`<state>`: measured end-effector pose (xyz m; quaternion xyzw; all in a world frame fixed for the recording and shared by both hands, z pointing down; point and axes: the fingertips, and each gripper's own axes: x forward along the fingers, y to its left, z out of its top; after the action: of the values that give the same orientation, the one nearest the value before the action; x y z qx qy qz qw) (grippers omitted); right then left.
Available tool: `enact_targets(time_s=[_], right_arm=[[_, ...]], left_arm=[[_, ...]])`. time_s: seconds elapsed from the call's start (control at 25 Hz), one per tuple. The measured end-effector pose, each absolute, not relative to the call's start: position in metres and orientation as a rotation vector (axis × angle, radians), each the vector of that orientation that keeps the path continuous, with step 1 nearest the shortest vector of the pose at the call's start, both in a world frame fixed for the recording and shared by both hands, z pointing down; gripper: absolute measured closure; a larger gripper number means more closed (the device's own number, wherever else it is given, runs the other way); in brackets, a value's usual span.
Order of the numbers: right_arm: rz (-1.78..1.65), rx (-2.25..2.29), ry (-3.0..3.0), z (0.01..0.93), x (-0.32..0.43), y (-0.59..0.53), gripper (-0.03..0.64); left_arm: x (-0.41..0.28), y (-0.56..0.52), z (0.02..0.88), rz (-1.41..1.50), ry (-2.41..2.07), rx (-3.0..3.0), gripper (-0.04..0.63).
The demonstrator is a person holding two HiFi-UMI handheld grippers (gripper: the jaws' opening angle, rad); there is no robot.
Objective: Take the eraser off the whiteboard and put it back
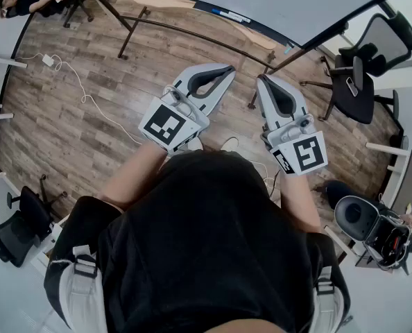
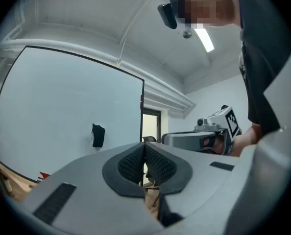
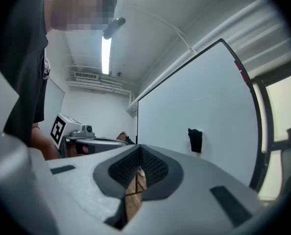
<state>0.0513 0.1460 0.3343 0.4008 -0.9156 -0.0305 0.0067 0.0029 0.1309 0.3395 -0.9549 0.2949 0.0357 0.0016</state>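
Ahead of the torso point(image 1: 213, 241), left gripper point(image 2: 144, 151): jaws together, gripping nothing.
Right gripper point(image 3: 139, 155): jaws together, beside the left.
Eraser point(image 3: 195, 140): stuck on the whiteboard point(image 3: 204, 97), well apart from both grippers.
Floor point(image 1: 74, 123): wood planks.

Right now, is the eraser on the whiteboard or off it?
On: the eraser clings to the whiteboard face, away from both grippers. The left gripper and right gripper are shut and empty.
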Motion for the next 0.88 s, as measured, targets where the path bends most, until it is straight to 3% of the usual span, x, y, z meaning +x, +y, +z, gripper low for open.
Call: enact_targets(time_s=[0.88], right_arm=[[-0.085, 1.193, -2.911, 0.331, 0.119, 0.184, 0.615]], left_arm=[[0.067, 0.172, 0.33, 0.061, 1.034, -2.949, 0.6]])
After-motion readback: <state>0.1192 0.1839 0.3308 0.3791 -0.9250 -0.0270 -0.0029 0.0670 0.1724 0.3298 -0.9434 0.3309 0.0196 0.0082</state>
